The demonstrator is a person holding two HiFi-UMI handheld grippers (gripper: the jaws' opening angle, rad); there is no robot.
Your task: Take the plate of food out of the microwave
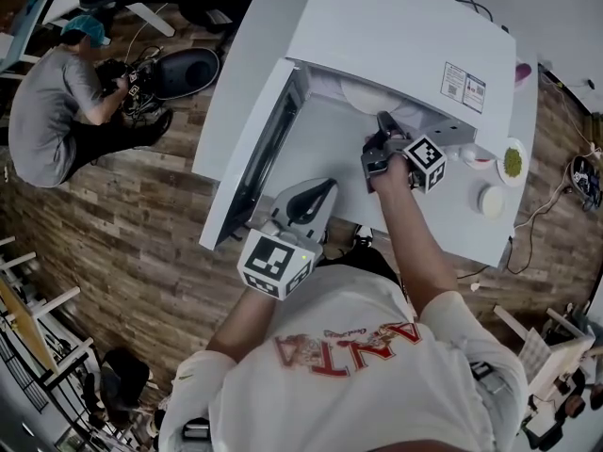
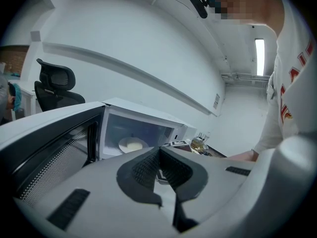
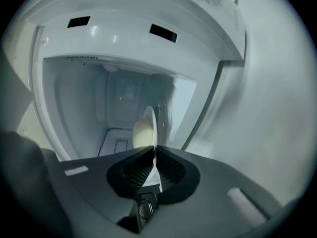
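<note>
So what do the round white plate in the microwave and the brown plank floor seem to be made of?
The round white plate looks like glazed ceramic, perhaps melamine: a thin, smooth, evenly white rim. The brown plank floor looks like wood or wood-look laminate: long boards with streaky grain, matt; the pictures do not settle which.

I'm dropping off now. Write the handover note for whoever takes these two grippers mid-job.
Right gripper: shut on the rim of the plate, reaching into the microwave.
Left gripper: shut, empty, held outside beside the open door.
Plate with pale food: inside the cavity.
Done: door open, plate gripped.
Left: draw the plate out, keeping it level.
</note>
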